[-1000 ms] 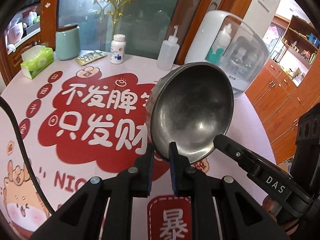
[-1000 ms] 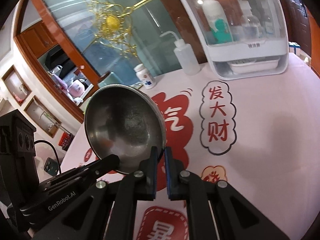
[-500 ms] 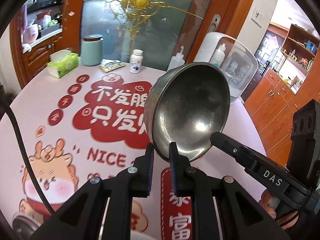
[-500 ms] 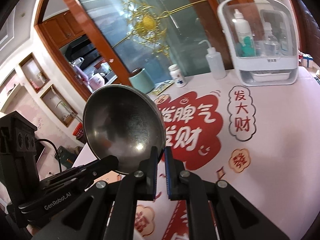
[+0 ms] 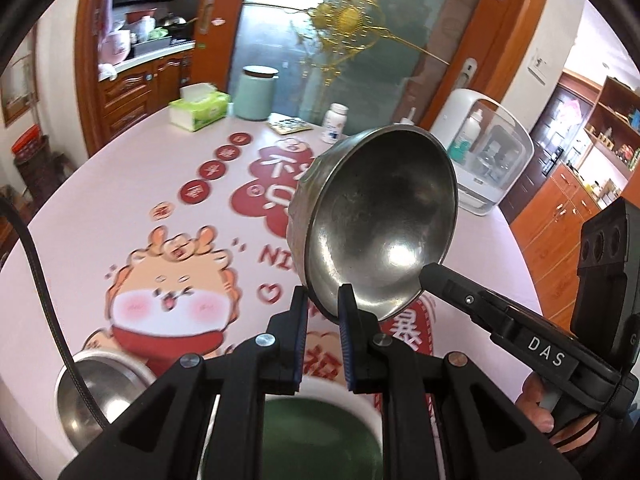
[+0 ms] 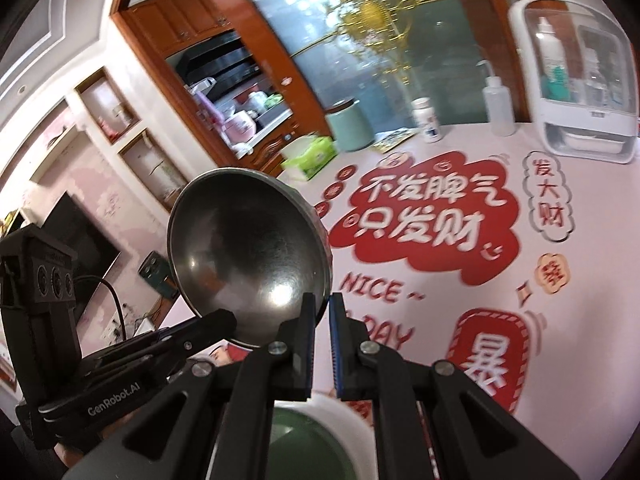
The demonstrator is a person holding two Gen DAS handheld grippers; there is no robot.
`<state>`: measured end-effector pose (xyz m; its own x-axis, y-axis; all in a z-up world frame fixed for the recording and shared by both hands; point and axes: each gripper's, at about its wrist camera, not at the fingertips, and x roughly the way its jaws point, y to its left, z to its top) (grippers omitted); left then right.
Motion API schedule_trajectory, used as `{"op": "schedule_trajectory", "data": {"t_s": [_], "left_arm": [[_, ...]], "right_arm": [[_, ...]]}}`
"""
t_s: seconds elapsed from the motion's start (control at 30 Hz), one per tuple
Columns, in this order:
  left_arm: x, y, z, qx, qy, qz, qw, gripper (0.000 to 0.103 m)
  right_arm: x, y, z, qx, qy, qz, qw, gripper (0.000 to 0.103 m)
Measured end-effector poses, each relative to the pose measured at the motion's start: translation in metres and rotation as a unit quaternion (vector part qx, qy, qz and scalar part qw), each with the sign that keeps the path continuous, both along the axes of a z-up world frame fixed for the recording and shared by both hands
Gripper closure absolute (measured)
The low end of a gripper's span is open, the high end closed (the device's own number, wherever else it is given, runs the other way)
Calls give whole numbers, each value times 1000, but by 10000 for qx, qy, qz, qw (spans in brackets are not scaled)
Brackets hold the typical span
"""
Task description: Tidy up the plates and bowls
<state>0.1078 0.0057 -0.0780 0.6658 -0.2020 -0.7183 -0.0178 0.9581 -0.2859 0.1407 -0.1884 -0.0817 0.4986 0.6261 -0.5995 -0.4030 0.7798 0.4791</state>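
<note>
I am holding the steel bowl (image 5: 376, 224) up in the air above the table (image 5: 100, 216), tipped on its edge with its hollow facing me. My left gripper (image 5: 323, 312) is pinching the bowl's lower rim between its blue pads, and my right gripper (image 6: 320, 316) is clamping the same rim from the other side, so both are clenched on the one bowl.

Directly beneath my fingers a white bowl with a green inside (image 5: 320, 432) is sitting on the table, partly hidden by the gripper frame; what it holds I cannot tell. To its left a second steel bowl (image 5: 92, 392) is resting upright near the table's edge, with a black cable (image 5: 44, 292) crossing in front of it.

Further out, the table is carrying a printed cloth with red lettering and a cartoon animal (image 5: 172, 284). Along the far edge a green tissue box (image 5: 200, 110) is standing beside a mint canister (image 5: 256, 92), then a flat packet (image 5: 289, 123), a white pill bottle (image 5: 334, 123) and a squeeze bottle (image 6: 498, 106). At the far right a white cabinet with a clear door (image 6: 576, 80) is housing bottles and a tray.
</note>
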Motion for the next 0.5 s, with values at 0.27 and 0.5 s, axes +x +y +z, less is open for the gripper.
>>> {"op": "schedule_trajectory", "data": {"t_s": [0.27, 0.5], "left_arm": [[-49, 44, -5, -13, 147, 220, 9996, 90], [-82, 81, -20, -72, 457, 401, 9981, 90]], "right_arm": [[-35, 41, -8, 2, 194, 384, 9991, 96], [-63, 77, -17, -179, 353, 676, 9969, 97]]}}
